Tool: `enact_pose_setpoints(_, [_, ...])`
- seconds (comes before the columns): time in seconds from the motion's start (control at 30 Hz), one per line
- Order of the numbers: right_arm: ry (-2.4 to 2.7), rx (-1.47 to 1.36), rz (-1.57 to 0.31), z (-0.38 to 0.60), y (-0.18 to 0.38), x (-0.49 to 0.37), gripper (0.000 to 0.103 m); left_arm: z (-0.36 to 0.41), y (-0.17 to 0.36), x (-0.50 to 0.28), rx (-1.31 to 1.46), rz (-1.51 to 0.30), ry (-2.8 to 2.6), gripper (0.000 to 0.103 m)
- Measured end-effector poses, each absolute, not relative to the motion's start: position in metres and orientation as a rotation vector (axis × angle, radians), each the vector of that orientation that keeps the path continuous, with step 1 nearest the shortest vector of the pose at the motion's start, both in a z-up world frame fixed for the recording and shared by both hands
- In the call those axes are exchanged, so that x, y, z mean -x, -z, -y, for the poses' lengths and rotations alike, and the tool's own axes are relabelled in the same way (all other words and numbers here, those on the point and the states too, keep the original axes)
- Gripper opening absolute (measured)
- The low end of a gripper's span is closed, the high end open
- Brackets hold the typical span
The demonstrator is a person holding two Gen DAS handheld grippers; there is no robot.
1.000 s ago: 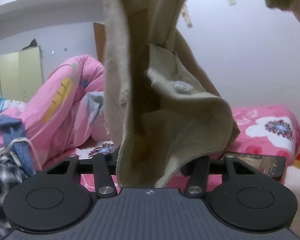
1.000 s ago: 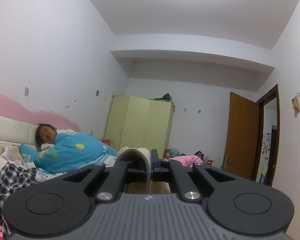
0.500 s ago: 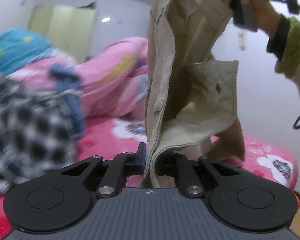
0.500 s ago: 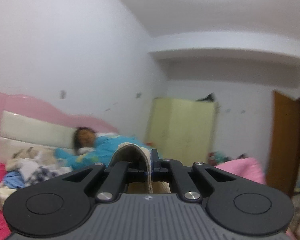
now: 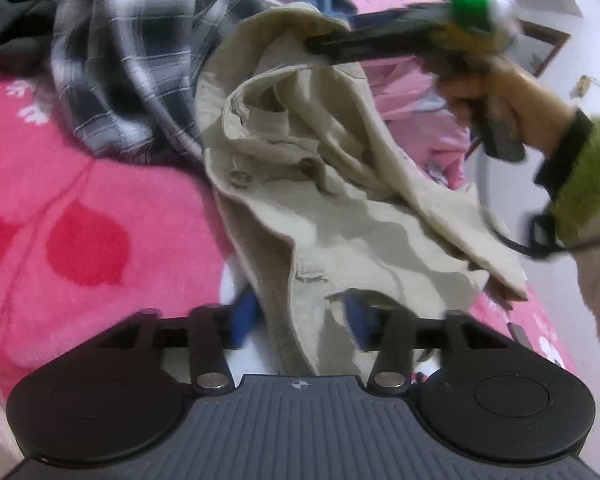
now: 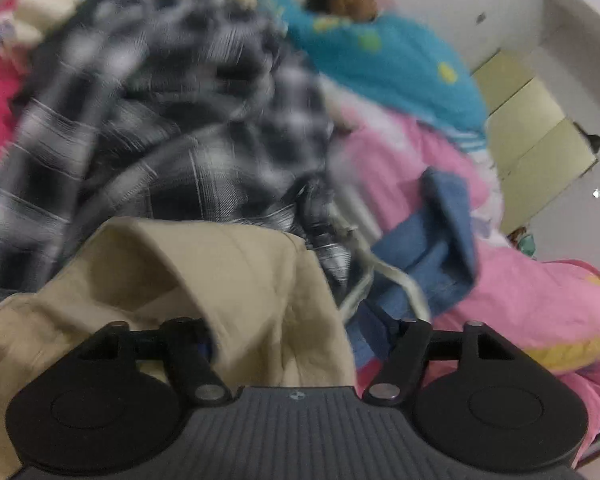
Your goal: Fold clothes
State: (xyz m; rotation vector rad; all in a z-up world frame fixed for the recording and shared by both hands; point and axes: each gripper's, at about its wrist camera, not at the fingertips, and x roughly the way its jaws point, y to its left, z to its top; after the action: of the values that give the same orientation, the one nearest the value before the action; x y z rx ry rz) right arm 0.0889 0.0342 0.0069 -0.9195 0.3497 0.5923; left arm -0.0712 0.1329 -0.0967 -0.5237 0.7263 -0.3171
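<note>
Bed (image 5: 72, 216) under pink flowered blanket, ahead of and below both sets of fingers. Plaid shirt (image 6: 172, 128) heaped just beyond the right fingers; blue denim piece (image 6: 440, 248) to their right. Beige garment (image 5: 340, 184) draped over the bed between the two grippers, bunched and creased. Left gripper (image 5: 300, 316): fingers parted, beige cloth lying loose between them. Right gripper (image 6: 296, 332): fingers spread wide, a fold of beige cloth resting across the gap, not pinched. Motion blur throughout.

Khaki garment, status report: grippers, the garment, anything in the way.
Left gripper open, cloth between fingers. Right gripper open, cloth draped across. Khaki garment crumpled on bed. Plaid shirt crowds it.
</note>
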Motion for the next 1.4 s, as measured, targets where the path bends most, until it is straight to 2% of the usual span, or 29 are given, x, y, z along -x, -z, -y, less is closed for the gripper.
enact_pose_setpoints(0.07, [-0.594,0.816,-0.314,0.0,-0.029,-0.074,0.087,-0.132,0.094,0.068,0.536,-0.728,0.342,0.069])
enact_pose_setpoints(0.1, [-0.572,0.766,-0.301,0.021,-0.041,-0.068,0.09,-0.13,0.093,0.066,0.547,-0.732,0.351,0.072])
enact_pose_setpoints(0.17, [-0.527,0.666,-0.274,0.062,-0.067,-0.055,0.096,-0.127,0.091,0.061,0.568,-0.739,0.369,0.087])
enact_pose_setpoints(0.23, [-0.477,0.595,-0.271,0.098,-0.077,-0.041,0.096,-0.121,0.088,0.056,0.576,-0.743,0.387,0.094])
enact_pose_setpoints(0.33, [-0.401,0.49,-0.267,0.151,-0.092,-0.021,0.096,-0.112,0.088,0.054,0.527,-0.748,0.379,0.093])
enact_pose_setpoints(0.4, [-0.362,0.45,-0.261,0.171,-0.098,-0.017,0.096,-0.105,0.084,0.051,0.484,-0.743,0.347,0.085])
enact_pose_setpoints(0.47, [-0.333,0.443,-0.253,0.174,-0.102,-0.023,0.096,-0.099,0.082,0.049,0.445,-0.742,0.312,0.06])
enact_pose_setpoints(0.5, [-0.34,0.434,-0.244,0.166,-0.104,-0.03,0.096,-0.097,0.08,0.047,0.437,-0.746,0.294,0.053])
enact_pose_setpoints(0.53, [-0.347,0.424,-0.234,0.157,-0.106,-0.037,0.096,-0.095,0.078,0.045,0.43,-0.75,0.275,0.042])
enact_pose_setpoints(0.57, [-0.361,0.415,-0.228,0.149,-0.109,-0.046,0.096,-0.098,0.079,0.042,0.442,-0.748,0.257,0.025])
enact_pose_setpoints(0.6, [-0.374,0.407,-0.224,0.135,-0.11,-0.055,0.096,-0.099,0.078,0.037,0.466,-0.748,0.236,0.019])
enact_pose_setpoints(0.63, [-0.386,0.405,-0.218,0.114,-0.11,-0.067,0.096,-0.106,0.078,0.04,0.499,-0.758,0.231,0.018])
enact_pose_setpoints(0.7, [-0.396,0.444,-0.221,0.068,-0.101,-0.09,0.097,-0.118,0.079,0.044,0.567,-0.778,0.222,0.019])
enact_pose_setpoints(0.77, [-0.426,0.59,-0.324,0.01,-0.072,-0.117,0.1,-0.125,0.08,0.046,0.598,-0.791,0.213,0.022])
enact_pose_setpoints(0.83, [-0.499,0.899,-0.431,-0.045,-0.02,-0.125,0.099,-0.121,0.08,0.045,0.56,-0.806,0.203,0.026])
enact_pose_setpoints(0.93, [-0.59,1.321,-0.287,-0.075,0.041,-0.088,0.099,-0.127,0.086,0.057,0.523,-0.802,0.212,0.032])
enact_pose_setpoints(1.03, [-0.659,1.479,-0.12,-0.073,0.058,-0.051,0.102,-0.13,0.09,0.057,0.535,-0.801,0.227,0.034])
enact_pose_setpoints(1.17, [-0.757,1.362,-0.069,-0.054,0.037,-0.031,0.103,-0.121,0.09,0.051,0.541,-0.796,0.246,0.042])
enact_pose_setpoints(1.3, [-0.823,1.13,-0.113,-0.043,0.003,-0.029,0.103,-0.115,0.088,0.051,0.519,-0.788,0.263,0.051])
enact_pose_setpoints(1.4, [-0.825,0.85,-0.155,-0.018,-0.027,-0.022,0.103,-0.117,0.087,0.053,0.491,-0.789,0.276,0.057])
